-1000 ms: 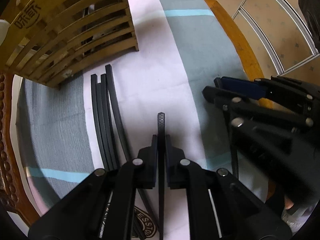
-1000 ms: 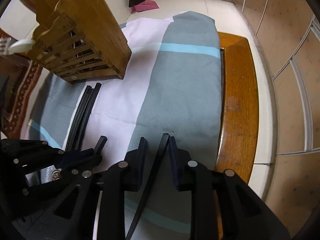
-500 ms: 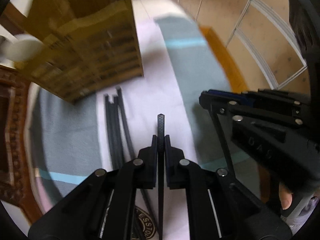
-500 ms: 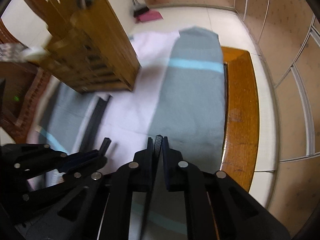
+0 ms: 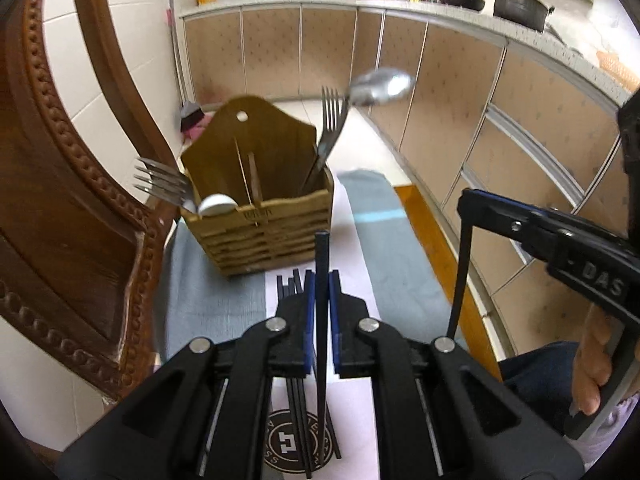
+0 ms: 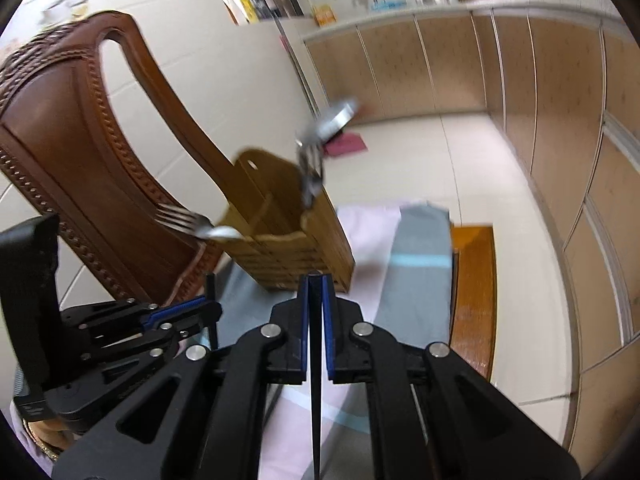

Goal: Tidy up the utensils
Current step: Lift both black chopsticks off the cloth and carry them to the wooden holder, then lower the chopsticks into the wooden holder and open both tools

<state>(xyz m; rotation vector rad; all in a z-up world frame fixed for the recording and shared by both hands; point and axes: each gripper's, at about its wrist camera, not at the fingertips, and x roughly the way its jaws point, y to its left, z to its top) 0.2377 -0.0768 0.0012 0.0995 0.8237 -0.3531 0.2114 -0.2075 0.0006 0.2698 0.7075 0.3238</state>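
Observation:
My left gripper (image 5: 320, 280) is shut on a black chopstick (image 5: 321, 256) that stands up between its pads. My right gripper (image 6: 315, 286) is shut on a second black chopstick (image 6: 315, 380); it also shows at the right of the left wrist view (image 5: 466, 200), the stick hanging down from it. A wooden slatted utensil holder (image 5: 260, 224) stands ahead on the cloth, with forks (image 5: 332, 120), a metal spoon (image 5: 380, 84) and a white spoon (image 5: 216, 204) in it. Several more black chopsticks (image 5: 294, 280) lie on the cloth below my left gripper.
A striped grey, white and blue cloth (image 5: 384, 248) covers the wooden table (image 6: 474, 280). A carved wooden chair back (image 6: 80, 140) stands at the left, close to the holder. Kitchen cabinets (image 5: 460, 100) run behind. A hand (image 5: 596, 360) holds the right gripper.
Both grippers have tilted up from looking down at the cloth to looking at the holder's open top. The right gripper has closed on its chopstick. Both sticks are lifted off the table.

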